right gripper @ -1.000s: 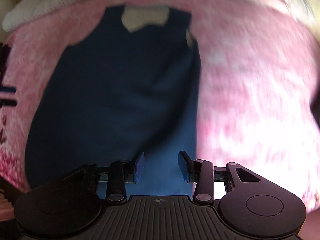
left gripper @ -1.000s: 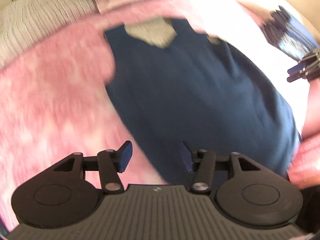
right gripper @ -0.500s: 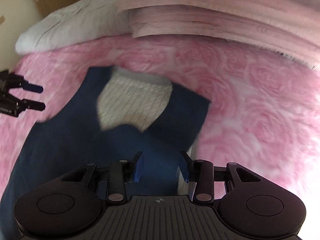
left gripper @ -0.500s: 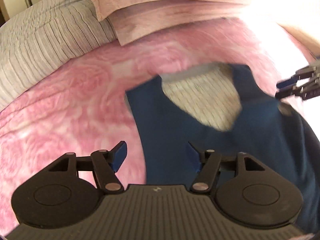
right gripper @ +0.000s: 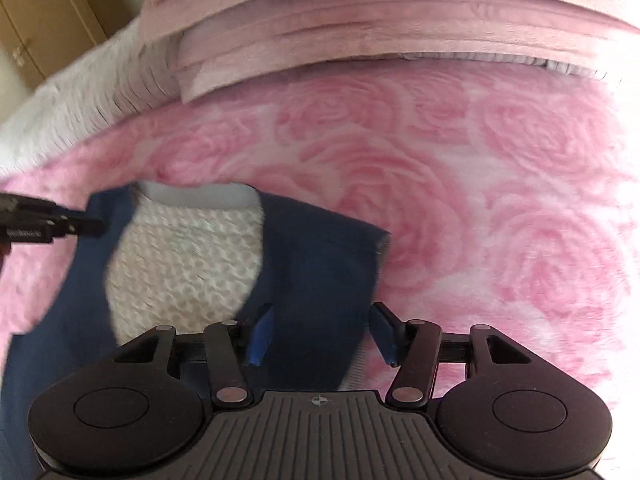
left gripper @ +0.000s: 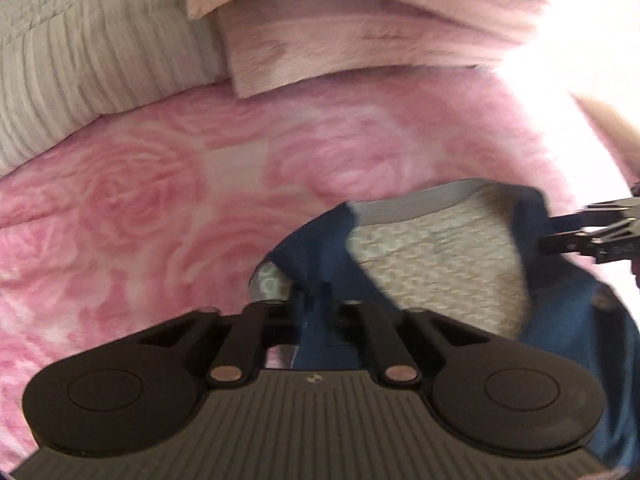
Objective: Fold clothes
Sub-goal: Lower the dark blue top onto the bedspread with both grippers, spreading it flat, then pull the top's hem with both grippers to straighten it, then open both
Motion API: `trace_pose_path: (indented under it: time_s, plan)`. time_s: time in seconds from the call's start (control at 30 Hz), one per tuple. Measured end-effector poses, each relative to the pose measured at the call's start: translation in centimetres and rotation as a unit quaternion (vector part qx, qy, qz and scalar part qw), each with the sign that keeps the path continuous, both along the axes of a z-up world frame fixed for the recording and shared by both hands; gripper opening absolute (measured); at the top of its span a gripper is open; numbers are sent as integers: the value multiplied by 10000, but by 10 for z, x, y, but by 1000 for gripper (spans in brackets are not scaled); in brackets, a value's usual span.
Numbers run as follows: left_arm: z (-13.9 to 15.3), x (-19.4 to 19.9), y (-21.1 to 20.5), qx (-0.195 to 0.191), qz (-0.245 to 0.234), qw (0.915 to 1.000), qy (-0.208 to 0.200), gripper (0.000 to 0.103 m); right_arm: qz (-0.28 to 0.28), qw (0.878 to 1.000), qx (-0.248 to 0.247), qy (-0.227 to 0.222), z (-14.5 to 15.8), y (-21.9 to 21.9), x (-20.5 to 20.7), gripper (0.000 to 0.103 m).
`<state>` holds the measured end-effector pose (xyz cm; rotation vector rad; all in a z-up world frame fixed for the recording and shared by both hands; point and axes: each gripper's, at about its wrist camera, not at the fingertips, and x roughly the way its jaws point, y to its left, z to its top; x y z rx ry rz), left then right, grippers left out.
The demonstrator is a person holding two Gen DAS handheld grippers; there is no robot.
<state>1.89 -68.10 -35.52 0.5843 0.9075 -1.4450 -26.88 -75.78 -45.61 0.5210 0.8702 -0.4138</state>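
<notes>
A navy blue sleeveless top (right gripper: 316, 264) with a cream knit lining (right gripper: 188, 264) lies on the pink rose-patterned blanket (right gripper: 480, 200). My left gripper (left gripper: 314, 300) is shut on the top's left shoulder strap (left gripper: 320, 256), which bunches up between the fingers. It also shows at the left edge of the right wrist view (right gripper: 52, 224). My right gripper (right gripper: 322, 334) is open, its blue pads either side of the right shoulder strap. It also shows at the right edge of the left wrist view (left gripper: 576, 236).
A stack of folded pink blankets (right gripper: 360, 28) lies at the back of the bed. A grey ribbed pillow (left gripper: 80, 60) lies at the back left. Wooden cabinet doors (right gripper: 36, 28) stand beyond it.
Both grippers moved forward to the top's shoulders. My left gripper has closed on the left strap. My right gripper has opened wider around the right strap.
</notes>
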Motion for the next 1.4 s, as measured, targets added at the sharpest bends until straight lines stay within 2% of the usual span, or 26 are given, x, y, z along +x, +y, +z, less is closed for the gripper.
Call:
trace_pose_path:
  time_s: [0.13, 0.2, 0.27, 0.37, 0.4, 0.43, 0.47, 0.53, 0.57, 0.63, 0.77, 0.83, 0.9, 0.97, 1.03, 1.07, 1.1, 1.13, 1.17, 1.3, 1.4]
  plan:
    - [12, 1, 10, -307, -77, 9992, 243, 0, 113, 9989, 61, -448, 20, 7, -5, 54]
    - [5, 5, 6, -199, -39, 9992, 342, 3, 317, 9984, 99, -453, 23, 7, 2, 47]
    - [-5, 12, 2, -59, 152, 9990, 409, 6, 499, 9980, 180, -338, 20, 6, 11, 46]
    - [-17, 22, -2, 146, 357, 9974, 612, 5, 271, 9976, 569, -281, 5, -9, 19, 46]
    - [-19, 24, -2, 204, 365, 9964, 739, 1, 115, 9962, 793, -353, 0, -16, 19, 46]
    - [-18, 23, -2, 160, 228, 9961, 831, 0, -13, 9938, 1028, -434, -5, -22, 18, 26]
    - [-12, 21, 0, 73, 53, 9960, 887, 0, -90, 9913, 1217, -496, -7, -26, 17, 2]
    - [0, 21, 4, -174, -129, 9951, 963, 0, -102, 9897, 1296, -598, -1, -27, 12, 0]
    - [7, 26, 5, -368, 2, 9954, 883, 0, -131, 9908, 1177, -663, 6, -30, 11, 0]
    - [11, 40, -3, -468, 417, 9950, 777, 0, -324, 9926, 866, -790, 19, -42, 13, 0]
    - [9, 52, -21, -605, 778, 9930, 653, 0, -746, 9911, 498, -983, 35, -77, 28, 0]
    - [1, 50, -26, -510, 797, 9936, 618, 0, -758, 9920, 377, -937, 35, -89, 40, 0]
    - [-11, 45, -30, -250, 839, 9952, 437, 0, -608, 9952, 385, -666, 24, -92, 52, 0]
    - [-19, 44, -29, -77, 930, 9951, 333, 4, -597, 9969, 353, -371, 10, -89, 57, 0]
    - [-24, 46, -23, 17, 1065, 9939, 296, 17, -723, 9965, 319, -280, 1, -85, 53, 2]
    - [-23, 47, -18, 28, 1117, 9933, 298, 19, -811, 9957, 301, -325, 0, -82, 48, 18]
    - [-21, 47, -11, 36, 1113, 9934, 275, 21, -898, 9950, 275, -341, 0, -78, 43, 29]
    - [-19, 47, -5, 45, 1108, 9935, 254, 21, -977, 9943, 246, -348, 0, -75, 37, 49]
    - [-16, 45, 6, 67, 1088, 9937, 249, 21, -1046, 9935, 220, -384, 1, -71, 28, 52]
    - [-7, 28, 58, 208, 1004, 9942, 320, 22, -1075, 9921, 444, -475, 3, -40, -19, 52]
    - [-7, 7, 110, 461, 1058, 9923, 449, 23, -898, 9934, 643, -321, -1, -2, -55, 52]
